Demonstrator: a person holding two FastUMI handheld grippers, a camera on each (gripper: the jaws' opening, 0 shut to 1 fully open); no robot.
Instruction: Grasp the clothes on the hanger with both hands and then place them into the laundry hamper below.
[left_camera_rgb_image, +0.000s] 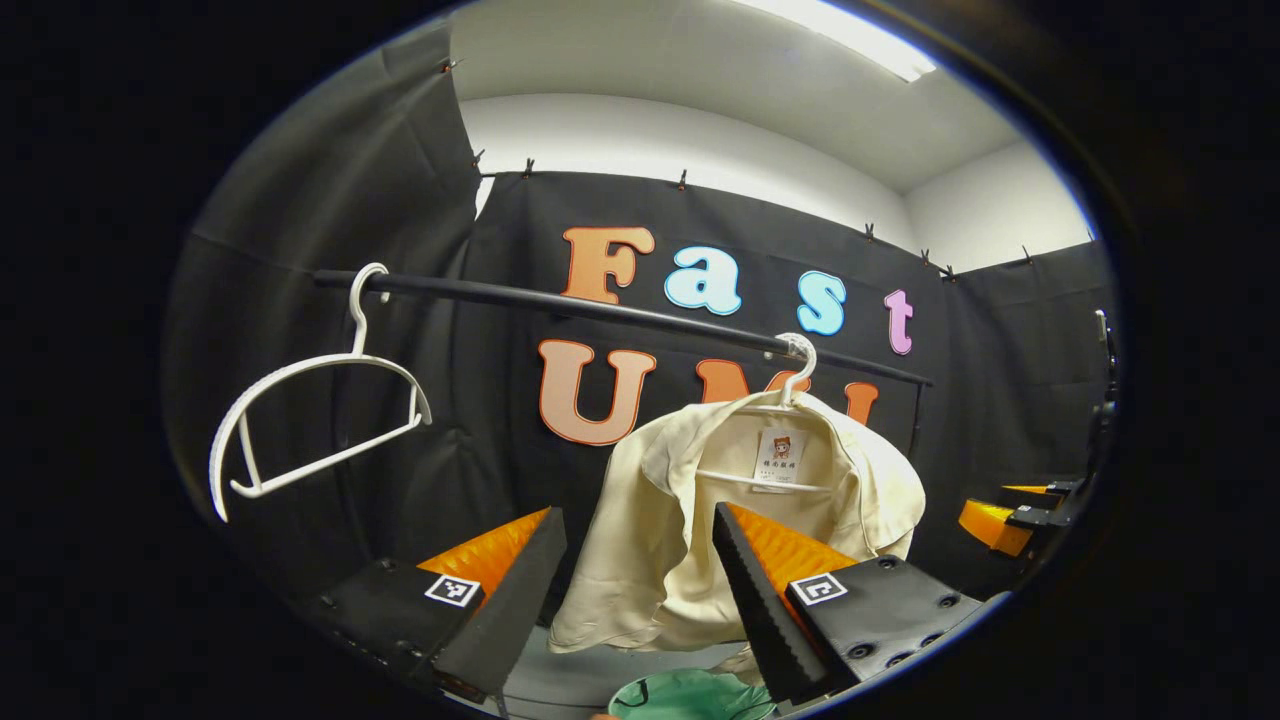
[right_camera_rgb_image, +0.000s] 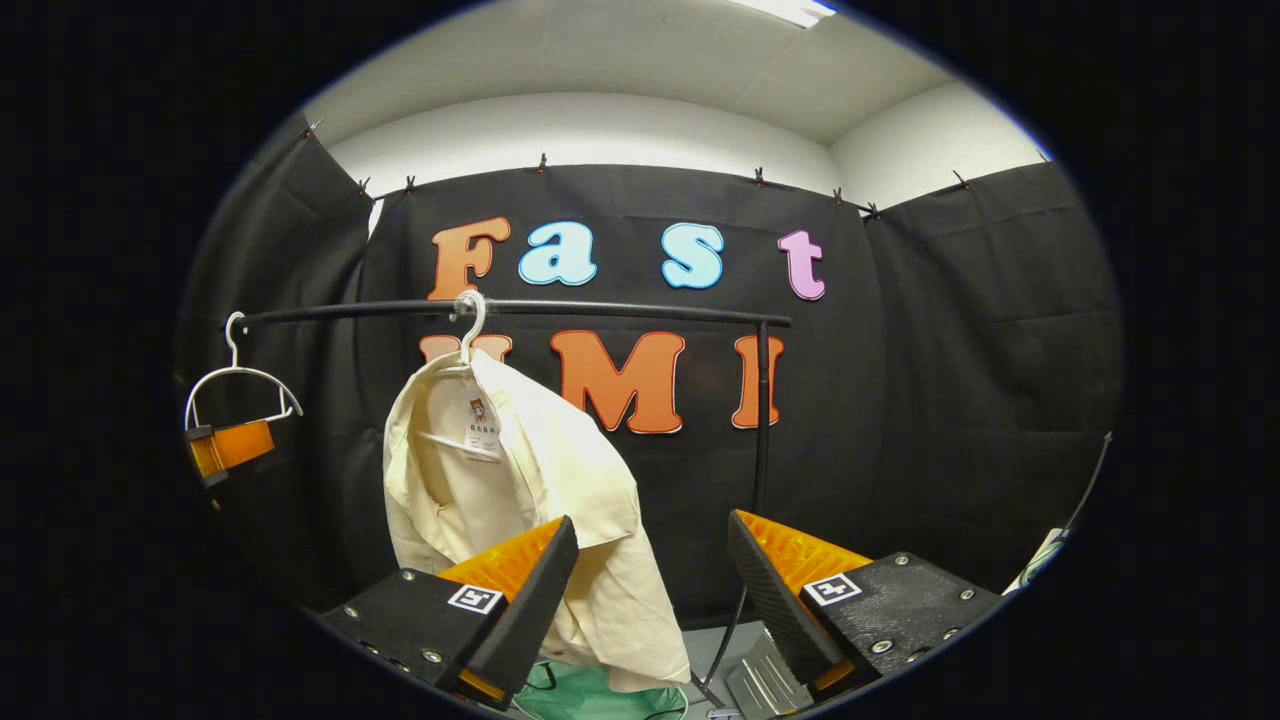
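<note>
A cream shirt (left_camera_rgb_image: 660, 520) hangs on a white hanger (left_camera_rgb_image: 795, 370) from a black rail (left_camera_rgb_image: 560, 303). My left gripper (left_camera_rgb_image: 638, 520) stands open just in front of the shirt, its fingers apart on either side of the cloth and not touching it. A green hamper (left_camera_rgb_image: 690, 697) sits below. In the right gripper view the same shirt (right_camera_rgb_image: 520, 470) hangs to the left, above the hamper (right_camera_rgb_image: 590, 697). My right gripper (right_camera_rgb_image: 652, 522) is open, with its left finger in front of the shirt's lower edge. Nothing is held.
An empty white hanger (left_camera_rgb_image: 300, 420) hangs at the rail's left end. The rail's upright post (right_camera_rgb_image: 762, 420) stands right of the shirt, with a metal foot (right_camera_rgb_image: 765, 682) at floor level. The right gripper (left_camera_rgb_image: 1010, 515) shows at the far right of the left gripper view.
</note>
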